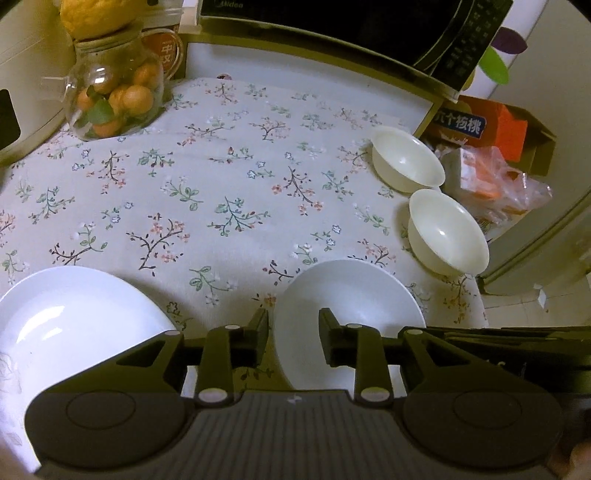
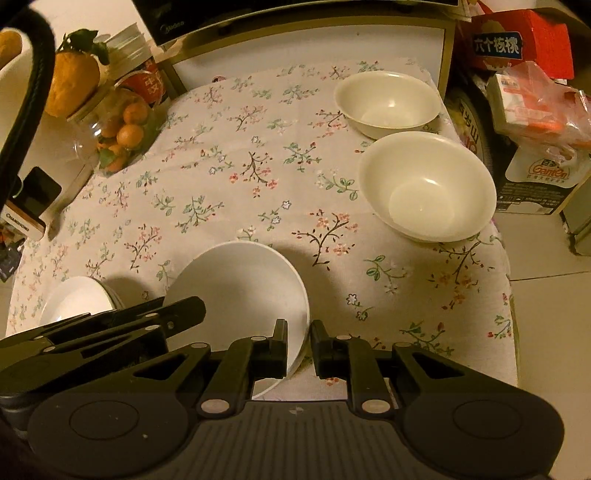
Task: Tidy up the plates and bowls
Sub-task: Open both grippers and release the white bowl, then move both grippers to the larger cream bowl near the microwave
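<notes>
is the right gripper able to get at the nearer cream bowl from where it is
Probably yes: the right gripper straddles the white plate's rim, and only bare tablecloth lies between it and the nearer cream bowl.

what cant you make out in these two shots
- Near edge of the middle plate: left wrist view, hidden under the left gripper.
- Left plate: cut off by the frame edge.
- Whether the right gripper pinches the plate rim: right wrist view, unclear.
- Microwave front: too dark.

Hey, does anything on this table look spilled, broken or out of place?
Nothing stands out. The two cream bowls and white plates sit upright and empty on the floral tablecloth, with no spills or cracks visible.
</notes>
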A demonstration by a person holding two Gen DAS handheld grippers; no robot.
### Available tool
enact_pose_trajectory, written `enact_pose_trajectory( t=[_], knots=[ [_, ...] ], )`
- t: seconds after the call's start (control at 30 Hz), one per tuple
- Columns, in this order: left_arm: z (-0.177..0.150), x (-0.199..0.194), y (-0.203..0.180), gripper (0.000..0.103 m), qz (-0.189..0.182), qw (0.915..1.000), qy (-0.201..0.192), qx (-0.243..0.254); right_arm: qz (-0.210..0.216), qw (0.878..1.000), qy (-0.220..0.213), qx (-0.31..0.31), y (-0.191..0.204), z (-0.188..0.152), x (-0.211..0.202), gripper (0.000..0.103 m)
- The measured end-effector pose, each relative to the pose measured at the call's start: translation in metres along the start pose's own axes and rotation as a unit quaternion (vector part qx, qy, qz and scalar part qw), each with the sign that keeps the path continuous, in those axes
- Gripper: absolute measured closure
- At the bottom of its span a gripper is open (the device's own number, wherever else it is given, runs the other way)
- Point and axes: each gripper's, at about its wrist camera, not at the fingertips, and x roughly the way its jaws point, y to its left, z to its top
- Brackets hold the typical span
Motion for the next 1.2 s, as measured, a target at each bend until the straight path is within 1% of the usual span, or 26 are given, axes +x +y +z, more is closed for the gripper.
enact_pose_trajectory(
  t=[0.13, 0.17, 0.2, 0.4, 0.67, 0.9, 1.03, 1.1, 1.17, 1.2],
  knots=[
    [0.002, 0.001, 0.003, 0.074, 0.002, 1.0, 0.002, -0.005, 0.003, 1.0, -0.003, 0.009, -0.005, 0.001, -0.002, 0.087],
    [0.002, 0.001, 0.003, 0.07, 0.001, 1.0, 0.001, -0.007, 0.004, 1.0, -0.003, 0.011, -0.006, 0.002, -0.003, 0.086],
    [0.003, 0.0, 0.004, 0.064, 0.001, 1.0, -0.001, -0.007, 0.004, 1.0, -0.003, 0.012, -0.007, 0.002, -0.003, 0.085],
    [0.008, -0.007, 0.004, 0.056, -0.002, 0.9999, -0.016, -0.002, 0.006, 1.0, -0.004, 0.021, -0.01, 0.002, -0.005, 0.084],
    [0.011, -0.009, 0.009, 0.054, -0.004, 0.9998, -0.016, -0.012, 0.012, 0.999, -0.011, 0.03, -0.016, 0.004, -0.01, 0.083],
    [0.014, -0.017, 0.004, 0.052, -0.009, 0.9995, -0.029, -0.007, 0.02, 0.999, -0.023, 0.04, -0.02, 0.006, -0.017, 0.083],
    [0.016, -0.021, -0.002, 0.05, -0.016, 0.9994, -0.032, -0.004, 0.024, 0.998, -0.032, 0.042, -0.021, 0.006, -0.023, 0.078],
    [0.018, -0.022, -0.005, 0.045, -0.014, 0.9993, -0.036, -0.002, 0.026, 0.998, -0.038, 0.043, -0.021, 0.007, -0.026, 0.075],
    [0.02, -0.021, -0.008, 0.043, -0.013, 0.9991, -0.039, -0.002, 0.026, 0.997, -0.046, 0.047, -0.023, 0.008, -0.029, 0.068],
    [0.022, -0.02, -0.009, 0.042, -0.011, 0.9991, -0.041, -0.003, 0.023, 0.997, -0.05, 0.047, -0.024, 0.008, -0.031, 0.066]
  ],
)
